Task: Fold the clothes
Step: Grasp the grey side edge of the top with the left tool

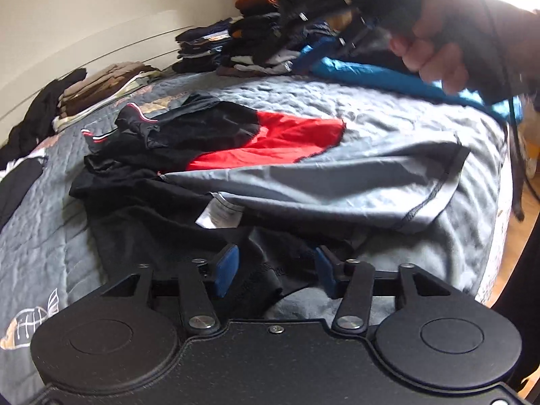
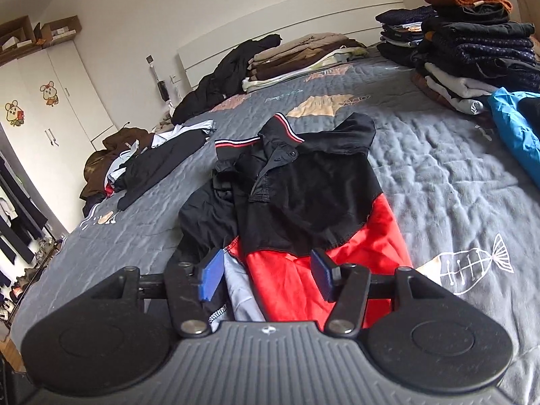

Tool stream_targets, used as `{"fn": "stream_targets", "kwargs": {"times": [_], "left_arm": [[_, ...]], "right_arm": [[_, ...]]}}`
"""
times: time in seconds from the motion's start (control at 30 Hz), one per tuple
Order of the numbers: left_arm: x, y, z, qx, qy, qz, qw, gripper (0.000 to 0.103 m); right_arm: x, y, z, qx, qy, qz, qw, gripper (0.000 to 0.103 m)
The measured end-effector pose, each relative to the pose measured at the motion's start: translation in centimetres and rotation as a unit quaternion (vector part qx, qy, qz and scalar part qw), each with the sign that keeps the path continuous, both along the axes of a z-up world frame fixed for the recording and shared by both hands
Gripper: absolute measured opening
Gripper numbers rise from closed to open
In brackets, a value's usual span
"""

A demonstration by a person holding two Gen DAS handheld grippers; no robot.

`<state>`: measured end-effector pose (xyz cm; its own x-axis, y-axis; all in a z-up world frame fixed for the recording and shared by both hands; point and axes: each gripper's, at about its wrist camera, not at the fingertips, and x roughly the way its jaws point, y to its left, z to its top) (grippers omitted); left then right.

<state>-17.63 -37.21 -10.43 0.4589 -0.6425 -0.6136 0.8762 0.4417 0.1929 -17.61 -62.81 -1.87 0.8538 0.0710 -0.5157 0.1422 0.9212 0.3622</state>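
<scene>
A polo shirt (image 2: 303,195) with a black top, a red lower part and a red-and-white striped collar (image 2: 256,141) lies spread on the grey quilt (image 2: 438,185). In the left wrist view the same shirt (image 1: 287,141) shows a grey panel (image 1: 337,182) and a white label (image 1: 219,216). My left gripper (image 1: 276,270) is open over the black hem, with cloth lying between the blue pads (image 1: 226,270) untouched. My right gripper (image 2: 267,275) is open just above the red and grey edge. The person's hand (image 1: 435,54) holding the right gripper appears blurred at the top right.
Folded stacks (image 2: 472,50) stand at the far right, with beige ones (image 2: 303,57) by the headboard. A blue jacket (image 2: 513,135) lies to the right. Unfolded clothes (image 2: 152,158) are heaped on the left. A white wardrobe (image 2: 60,108) stands beyond the left bed edge.
</scene>
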Motion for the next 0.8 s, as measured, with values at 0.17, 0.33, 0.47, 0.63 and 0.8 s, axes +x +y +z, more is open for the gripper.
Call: {"fn": "stream_targets", "kwargs": {"times": [0.17,0.33,0.47,0.63,0.8], "left_arm": [[-1.0,0.4,-0.2,0.030,-0.040,-0.017,0.9986,0.040],[-1.9,1.8,0.5,0.073,-0.123,-0.040,0.9889,0.040],[-2.3,1.7,-0.6,0.115,-0.148,-0.065,0.9801,0.040],[-2.9,1.2,-1.9,0.142,-0.195,-0.079,0.9672,0.040],[-3.0,0.0,-2.3,0.118,-0.236,-0.074,0.9618,0.036]], "right_arm": [[-0.3,-0.1,0.0,0.007,-0.003,0.001,1.000,0.056],[-0.5,0.0,0.1,-0.001,-0.001,0.009,1.000,0.056],[-0.8,0.1,0.1,0.001,-0.001,0.012,1.000,0.056],[-1.2,0.0,-0.1,0.001,0.002,0.015,1.000,0.057],[-1.4,-0.4,-0.2,0.003,0.005,0.008,1.000,0.057]]}}
